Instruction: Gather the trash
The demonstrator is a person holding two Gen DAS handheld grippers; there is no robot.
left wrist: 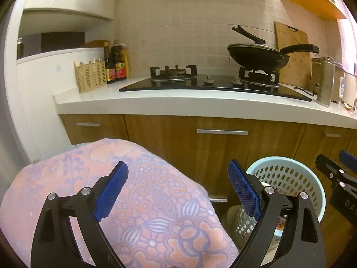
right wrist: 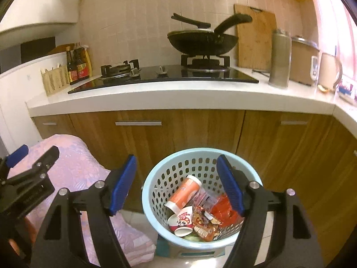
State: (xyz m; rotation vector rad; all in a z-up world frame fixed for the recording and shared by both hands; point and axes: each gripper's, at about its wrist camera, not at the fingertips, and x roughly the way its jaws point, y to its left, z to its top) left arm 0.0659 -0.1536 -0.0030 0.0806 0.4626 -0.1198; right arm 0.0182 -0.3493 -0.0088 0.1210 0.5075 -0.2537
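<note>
left wrist view: the left gripper point(left wrist: 178, 192) hangs with its blue-padded jaws spread wide and nothing between them, above a pink and purple floral cloth point(left wrist: 133, 201) draped over something rounded.
right wrist view: the right gripper point(right wrist: 177, 183) is also spread wide and empty, held above a pale blue perforated basket point(right wrist: 151, 198) on the floor.
trash: inside the basket lie an orange and white cup point(right wrist: 184, 193) on its side, a small paper cup with a panda face point(right wrist: 181, 222), a brown snack wrapper point(right wrist: 205, 225) and a red wrapper point(right wrist: 224, 210), all piled touching one another.
basket position: just beside the floral cloth, in front of the wooden cabinet doors point(right wrist: 178, 134); from the left wrist it shows behind that gripper's right finger.
counter: a white worktop point(right wrist: 178, 96) carries a black gas hob point(right wrist: 165, 74) with a black pan point(right wrist: 202, 41) on the right burner.
other items: dark sauce bottles point(right wrist: 78, 65) and a woven holder point(right wrist: 54, 79) stand at the left; a wooden board point(right wrist: 256, 38) leans on the tiles; a metal canister point(right wrist: 280, 59) stands near it.
</note>
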